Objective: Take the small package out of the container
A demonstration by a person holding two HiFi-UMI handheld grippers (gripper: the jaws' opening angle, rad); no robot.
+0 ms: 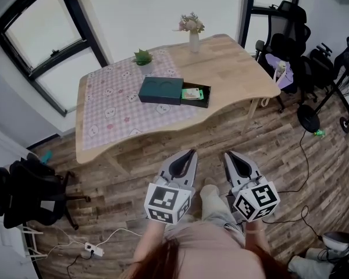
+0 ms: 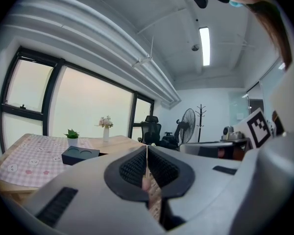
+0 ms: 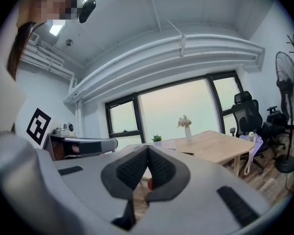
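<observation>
On the wooden table lies a dark teal container with its black tray slid out to the right, and a small green package rests in that tray. Both grippers hang over the floor, short of the table's near edge. My left gripper is shut with nothing between its jaws, and my right gripper beside it is shut and empty too. In the left gripper view the shut left gripper points past the container. The right gripper view shows the shut right gripper aimed toward the table.
A pink checked cloth covers the table's left half. At its far edge stand a vase of flowers and a small potted plant. Office chairs crowd the right, a black chair the left. A power strip and cables lie on the floor.
</observation>
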